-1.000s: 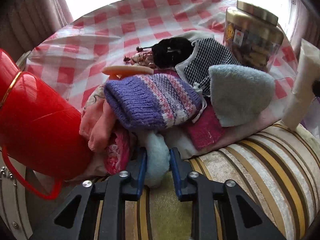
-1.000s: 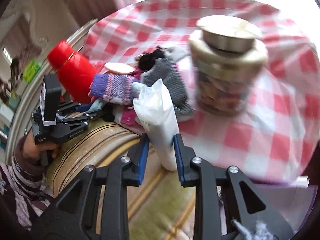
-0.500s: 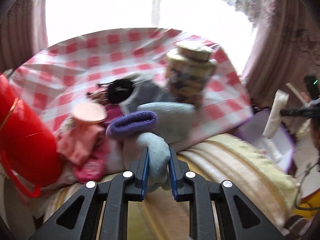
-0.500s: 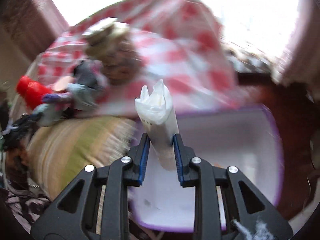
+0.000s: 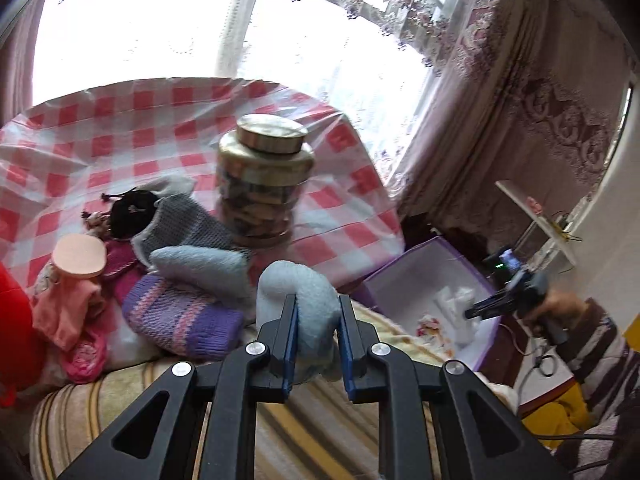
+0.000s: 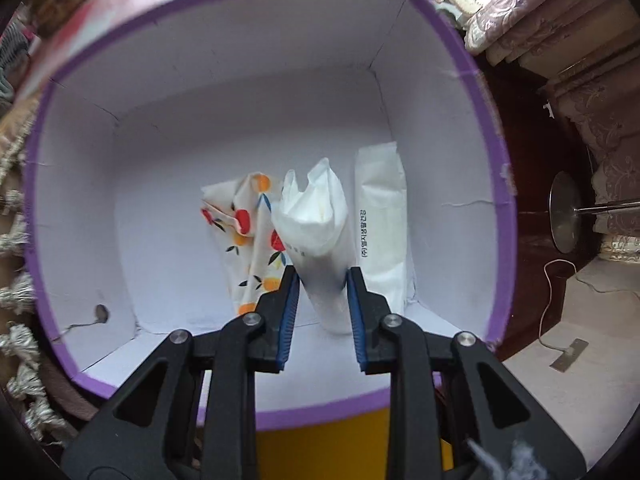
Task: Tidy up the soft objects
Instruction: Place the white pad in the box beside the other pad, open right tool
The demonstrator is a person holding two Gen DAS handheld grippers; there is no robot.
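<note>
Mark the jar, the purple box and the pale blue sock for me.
jar (image 5: 262,192): left wrist view, on its glass side below the lid.
purple box (image 6: 256,52): right wrist view, on its inner far wall.
pale blue sock (image 5: 308,300): left wrist view, on the fluffy part between the fingers.

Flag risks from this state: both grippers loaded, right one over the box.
1. The right gripper pinches the white tissue pack low; the loose torn top may flop.
2. The purple box already holds a sealed pack and printed cloth, so landing room is tight.
3. The left gripper grips only a fold of the fluffy blue sock; it could slip.

Checked tablecloth (image 5: 160,128) (red-white) under jar (image 5: 262,184), soft pile (image 5: 180,280)
</note>
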